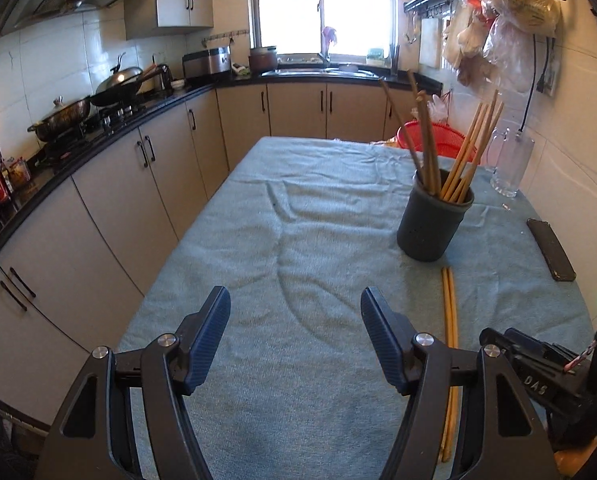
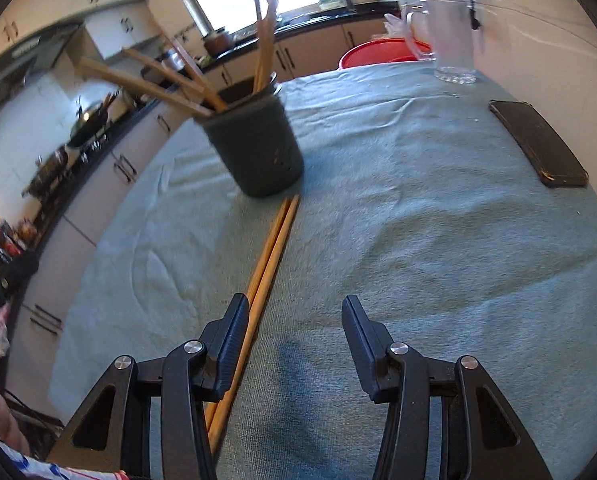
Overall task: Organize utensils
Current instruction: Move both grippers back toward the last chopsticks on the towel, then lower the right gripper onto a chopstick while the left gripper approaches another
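A dark grey utensil cup (image 1: 432, 222) stands on the blue-green cloth and holds several wooden chopsticks (image 1: 464, 152). It also shows in the right wrist view (image 2: 258, 148). A pair of chopsticks (image 1: 449, 312) lies flat on the cloth in front of the cup, also seen in the right wrist view (image 2: 272, 248). My left gripper (image 1: 295, 308) is open and empty, left of the loose pair. My right gripper (image 2: 294, 312) is open and empty; its left finger sits just beside the loose pair, low over the cloth. It also shows at the left wrist view's right edge (image 1: 538, 376).
A black phone (image 2: 538, 142) lies on the cloth to the right. A glass pitcher (image 2: 452, 36) stands at the far right corner, a red basket (image 2: 382, 54) behind the table. Kitchen counters with pans (image 1: 114, 88) run along the left.
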`<state>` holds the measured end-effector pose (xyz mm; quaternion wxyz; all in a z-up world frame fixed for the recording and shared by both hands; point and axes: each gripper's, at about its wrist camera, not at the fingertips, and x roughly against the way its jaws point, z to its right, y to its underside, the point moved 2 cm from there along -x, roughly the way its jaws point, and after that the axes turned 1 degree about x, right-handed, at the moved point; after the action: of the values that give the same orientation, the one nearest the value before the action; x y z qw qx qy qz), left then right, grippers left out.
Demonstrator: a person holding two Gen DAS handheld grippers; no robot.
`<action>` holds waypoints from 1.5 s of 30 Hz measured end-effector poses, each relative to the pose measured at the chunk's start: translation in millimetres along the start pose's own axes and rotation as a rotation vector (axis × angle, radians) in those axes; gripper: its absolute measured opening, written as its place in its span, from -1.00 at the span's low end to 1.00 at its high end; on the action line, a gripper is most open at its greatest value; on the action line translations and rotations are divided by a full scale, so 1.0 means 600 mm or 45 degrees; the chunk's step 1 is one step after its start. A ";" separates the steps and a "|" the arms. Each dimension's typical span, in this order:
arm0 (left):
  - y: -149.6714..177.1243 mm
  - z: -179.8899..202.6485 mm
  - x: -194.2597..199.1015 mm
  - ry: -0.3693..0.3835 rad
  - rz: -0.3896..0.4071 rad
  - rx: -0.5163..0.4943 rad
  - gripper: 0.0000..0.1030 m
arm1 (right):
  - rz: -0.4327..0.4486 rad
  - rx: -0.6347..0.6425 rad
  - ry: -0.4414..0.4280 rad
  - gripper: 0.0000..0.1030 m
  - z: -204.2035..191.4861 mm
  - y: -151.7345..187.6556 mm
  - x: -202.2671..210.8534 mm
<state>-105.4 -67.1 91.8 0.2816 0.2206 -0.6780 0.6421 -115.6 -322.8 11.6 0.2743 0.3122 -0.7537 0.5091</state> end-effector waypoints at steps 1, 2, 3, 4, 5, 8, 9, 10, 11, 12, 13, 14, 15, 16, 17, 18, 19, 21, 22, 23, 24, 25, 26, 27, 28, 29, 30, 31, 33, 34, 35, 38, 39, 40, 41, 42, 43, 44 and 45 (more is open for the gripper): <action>0.002 -0.003 -0.003 0.003 -0.008 0.008 0.29 | -0.008 0.020 0.013 -0.15 -0.005 0.001 -0.006; 0.002 -0.005 -0.006 0.006 -0.012 0.015 0.29 | -0.015 0.034 0.024 -0.20 -0.005 0.002 -0.010; 0.003 -0.008 -0.007 0.008 -0.015 0.023 0.29 | -0.024 0.048 0.040 -0.20 -0.007 0.003 -0.015; 0.003 -0.011 -0.011 0.013 -0.021 0.031 0.29 | -0.033 0.060 0.052 -0.20 -0.008 0.004 -0.020; 0.003 -0.011 -0.013 0.017 -0.025 0.035 0.29 | -0.041 0.068 0.059 -0.21 -0.010 0.005 -0.025; 0.004 -0.014 -0.021 0.027 -0.042 0.049 0.29 | -0.053 0.109 0.099 -0.22 -0.016 0.007 -0.037; 0.005 -0.015 -0.025 0.033 -0.050 0.052 0.29 | -0.055 0.123 0.109 -0.22 -0.021 0.006 -0.039; 0.006 -0.016 -0.027 0.040 -0.056 0.055 0.29 | -0.058 0.136 0.114 -0.22 -0.024 0.005 -0.041; 0.007 -0.017 -0.030 0.044 -0.061 0.057 0.29 | -0.059 0.141 0.112 -0.22 -0.025 0.004 -0.042; 0.007 -0.018 -0.032 0.048 -0.064 0.060 0.29 | -0.059 0.144 0.110 -0.22 -0.028 0.004 -0.043; 0.008 -0.020 -0.033 0.049 -0.065 0.063 0.29 | -0.057 0.149 0.111 -0.22 -0.030 0.005 -0.044; 0.008 -0.021 -0.035 0.050 -0.067 0.065 0.29 | -0.057 0.156 0.114 -0.22 -0.032 0.004 -0.046; 0.008 -0.021 -0.037 0.051 -0.069 0.067 0.29 | -0.058 0.170 0.123 -0.22 -0.036 0.004 -0.048; 0.009 -0.023 -0.039 0.053 -0.073 0.070 0.29 | -0.057 0.190 0.138 -0.22 -0.041 0.003 -0.049; 0.009 -0.024 -0.041 0.057 -0.078 0.075 0.29 | -0.057 0.208 0.156 -0.22 -0.046 0.002 -0.051; 0.009 -0.026 -0.043 0.061 -0.082 0.079 0.29 | -0.057 0.229 0.176 -0.22 -0.052 0.001 -0.052; 0.010 -0.027 -0.046 0.066 -0.088 0.085 0.29 | -0.060 0.252 0.191 -0.22 -0.059 0.000 -0.055; 0.011 -0.028 -0.048 0.071 -0.096 0.090 0.29 | -0.101 0.306 0.237 -0.22 -0.074 0.002 -0.070; 0.011 -0.029 -0.049 0.073 -0.098 0.091 0.29 | -0.093 0.346 0.273 -0.24 -0.083 0.003 -0.072; 0.011 -0.029 -0.049 0.073 -0.098 0.092 0.29 | -0.089 0.368 0.285 -0.35 -0.092 0.003 -0.073; 0.011 -0.030 -0.048 0.072 -0.098 0.093 0.29 | -0.096 0.368 0.283 -0.39 -0.095 0.002 -0.074; 0.011 -0.031 -0.049 0.072 -0.097 0.093 0.29 | -0.100 0.345 0.283 -0.39 -0.091 0.000 -0.073; 0.011 -0.031 -0.050 0.074 -0.097 0.094 0.29 | -0.101 0.317 0.289 -0.40 -0.082 -0.003 -0.072; 0.011 -0.032 -0.050 0.078 -0.099 0.094 0.29 | -0.102 0.295 0.288 -0.40 -0.073 -0.005 -0.069; 0.012 -0.031 -0.051 0.084 -0.104 0.091 0.29 | -0.106 0.274 0.293 -0.40 -0.062 -0.007 -0.065; 0.013 -0.030 -0.051 0.092 -0.106 0.090 0.29 | -0.113 0.256 0.310 -0.40 -0.048 -0.009 -0.061; 0.013 -0.027 -0.052 0.105 -0.108 0.086 0.29 | -0.122 0.237 0.334 -0.40 -0.031 -0.010 -0.054; 0.013 -0.022 -0.053 0.120 -0.113 0.080 0.29 | -0.128 0.225 0.342 -0.40 -0.020 -0.011 -0.050; 0.016 -0.008 -0.054 0.144 -0.126 0.062 0.29 | -0.143 0.194 0.342 -0.40 0.012 -0.012 -0.036; 0.018 0.002 -0.056 0.158 -0.133 0.046 0.29 | -0.148 0.188 0.361 -0.40 0.027 -0.012 -0.028; 0.021 0.010 -0.057 0.169 -0.141 0.033 0.29 | -0.148 0.185 0.378 -0.40 0.037 -0.010 -0.020; 0.033 0.043 -0.069 0.217 -0.188 -0.003 0.29 | -0.147 0.163 0.401 -0.49 0.075 -0.007 0.000; 0.036 0.054 -0.074 0.240 -0.211 -0.012 0.29 | -0.148 0.160 0.409 -0.61 0.083 -0.007 0.005; 0.041 0.068 -0.080 0.273 -0.238 -0.026 0.29 | -0.148 0.156 0.417 -0.64 0.092 -0.006 0.011; 0.044 0.078 -0.085 0.289 -0.252 -0.034 0.29 | -0.146 0.148 0.417 -0.66 0.100 -0.003 0.016; 0.048 0.090 -0.090 0.303 -0.268 -0.047 0.29 | -0.144 0.141 0.412 -0.66 0.106 0.000 0.020; 0.050 0.101 -0.096 0.313 -0.281 -0.062 0.29 | -0.140 0.135 0.406 -0.66 0.111 0.002 0.024; 0.052 0.109 -0.101 0.319 -0.292 -0.074 0.29 | -0.135 0.135 0.402 -0.66 0.114 0.004 0.027; 0.054 0.117 -0.107 0.322 -0.306 -0.087 0.29 | -0.128 0.136 0.397 -0.66 0.116 0.006 0.029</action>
<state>-85.7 -138.7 23.8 0.4465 0.2079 -0.6274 0.6032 -136.7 -390.6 -1.0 0.3961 0.2809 -0.6574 0.5762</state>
